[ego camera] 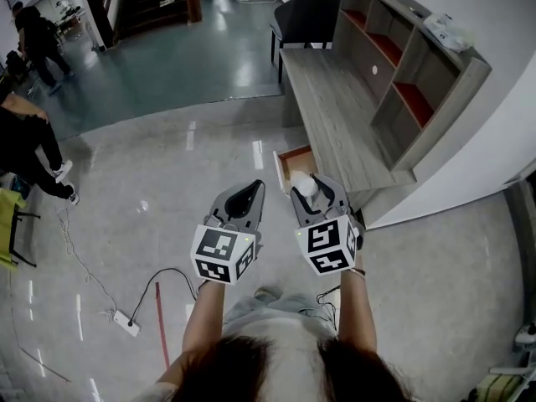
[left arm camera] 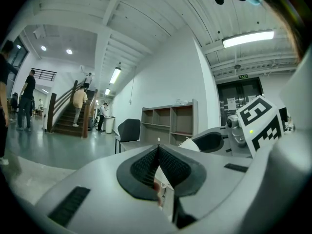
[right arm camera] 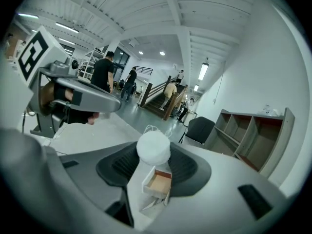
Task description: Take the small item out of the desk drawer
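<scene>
A small white fluffy ball (ego camera: 306,187) is pinched at the tips of my right gripper (ego camera: 307,181), which is shut on it and held above the floor in front of the desk. In the right gripper view the ball (right arm camera: 153,148) sits between the dark pads, and the open drawer (right arm camera: 157,183) shows below it. The drawer (ego camera: 295,159) stands pulled out from the near end of the wooden desk (ego camera: 335,111), its brown inside showing bare. My left gripper (ego camera: 252,193) is level with the right one, shut on nothing. In the left gripper view, its pads meet at the tips (left arm camera: 158,148).
A shelf unit (ego camera: 414,78) stands on the desk against the white wall. A dark chair (ego camera: 303,19) is at the desk's far end. A power strip (ego camera: 127,322) with cables lies on the floor at the left. People stand at the far left.
</scene>
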{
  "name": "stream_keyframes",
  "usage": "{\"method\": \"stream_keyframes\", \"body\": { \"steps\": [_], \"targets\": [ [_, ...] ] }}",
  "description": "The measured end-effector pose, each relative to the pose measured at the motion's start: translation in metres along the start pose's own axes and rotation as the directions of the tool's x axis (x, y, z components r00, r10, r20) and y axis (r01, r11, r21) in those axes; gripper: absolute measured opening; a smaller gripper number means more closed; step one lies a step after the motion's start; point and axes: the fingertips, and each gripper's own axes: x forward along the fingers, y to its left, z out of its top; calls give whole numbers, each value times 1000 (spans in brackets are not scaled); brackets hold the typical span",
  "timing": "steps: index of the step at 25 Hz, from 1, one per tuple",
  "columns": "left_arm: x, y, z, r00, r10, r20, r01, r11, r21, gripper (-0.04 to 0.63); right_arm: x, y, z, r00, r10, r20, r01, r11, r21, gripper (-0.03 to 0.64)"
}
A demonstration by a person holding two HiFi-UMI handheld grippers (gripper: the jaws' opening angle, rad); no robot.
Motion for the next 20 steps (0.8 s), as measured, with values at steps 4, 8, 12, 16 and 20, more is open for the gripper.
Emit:
{"method": "stream_keyframes", "body": {
  "steps": [4, 8, 12, 16, 20],
  "targets": [
    [2, -11, 1, 1000, 5, 1, -5, 1000, 3, 17, -9, -1, -2, 1000, 14, 12, -14, 1000, -8, 195],
    [4, -26, 5, 1000, 18, 2, -18, 1000, 3, 17, -21, -5, -4, 999, 32, 26, -31, 999, -18, 195],
    [4, -44, 8, 999, 33, 5, -33, 999, -2, 17, -36, -11, -9, 998, 53, 32, -52, 998, -33, 195],
    [1, -62, 11, 999, 50, 11, -50, 999, -6, 17, -53, -16, -12, 997, 68, 45, -66, 997, -47, 195],
    [-4, -81, 11, 998, 66, 13, -65, 998, -5, 17, -72, -17, -15, 995, 84, 59, -81, 995, -57, 193]
  ]
}}
